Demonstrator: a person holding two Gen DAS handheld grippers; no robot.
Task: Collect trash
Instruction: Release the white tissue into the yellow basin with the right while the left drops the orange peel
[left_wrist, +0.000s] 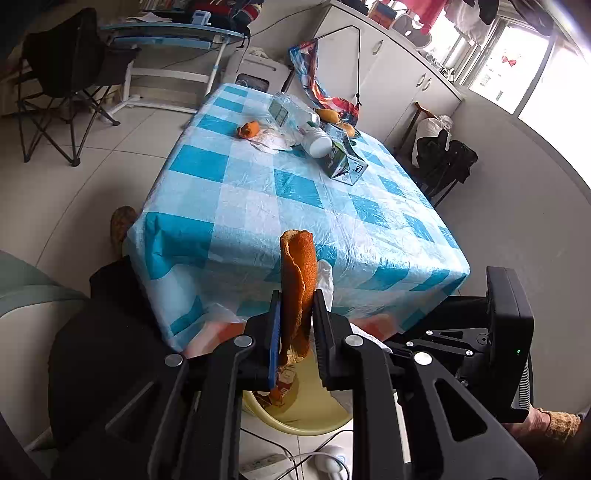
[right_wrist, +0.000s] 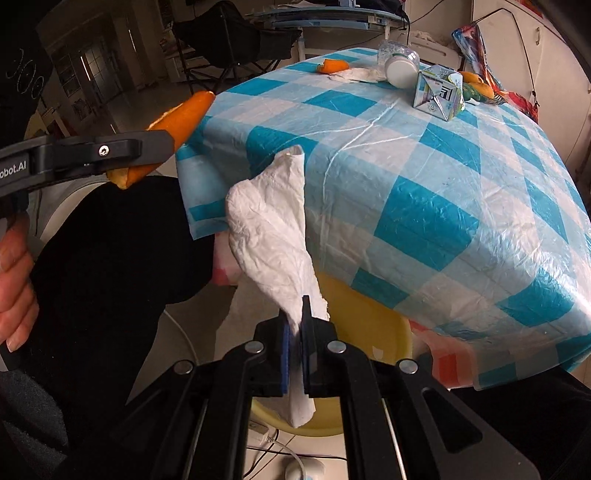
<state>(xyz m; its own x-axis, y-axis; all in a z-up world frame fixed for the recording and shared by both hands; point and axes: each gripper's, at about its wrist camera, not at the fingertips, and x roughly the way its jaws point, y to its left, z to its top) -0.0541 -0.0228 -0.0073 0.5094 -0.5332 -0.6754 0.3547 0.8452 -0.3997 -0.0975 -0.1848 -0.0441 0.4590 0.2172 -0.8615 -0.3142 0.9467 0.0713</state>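
My left gripper (left_wrist: 297, 325) is clamped on a curled strip of orange peel (left_wrist: 298, 280), which stands up between its black fingers. My right gripper (right_wrist: 295, 345) is pinched shut on a crumpled white paper tissue (right_wrist: 275, 229) that rises above its blue pads and hangs out below them. Both are held over a pale yellow plastic basin (right_wrist: 373, 332) on the floor, just beside the near edge of the table. In the right wrist view the left gripper shows at the left with the peel in it. Farther off, the blue-and-white checked plastic tablecloth (left_wrist: 258, 192) carries more litter at its far end: a second piece of orange peel (left_wrist: 248, 129), another crumpled white tissue (left_wrist: 271, 142), a clear plastic bottle with a white cap (left_wrist: 312, 138) lying on its side, and a crushed green-and-white drink carton (left_wrist: 347, 160).
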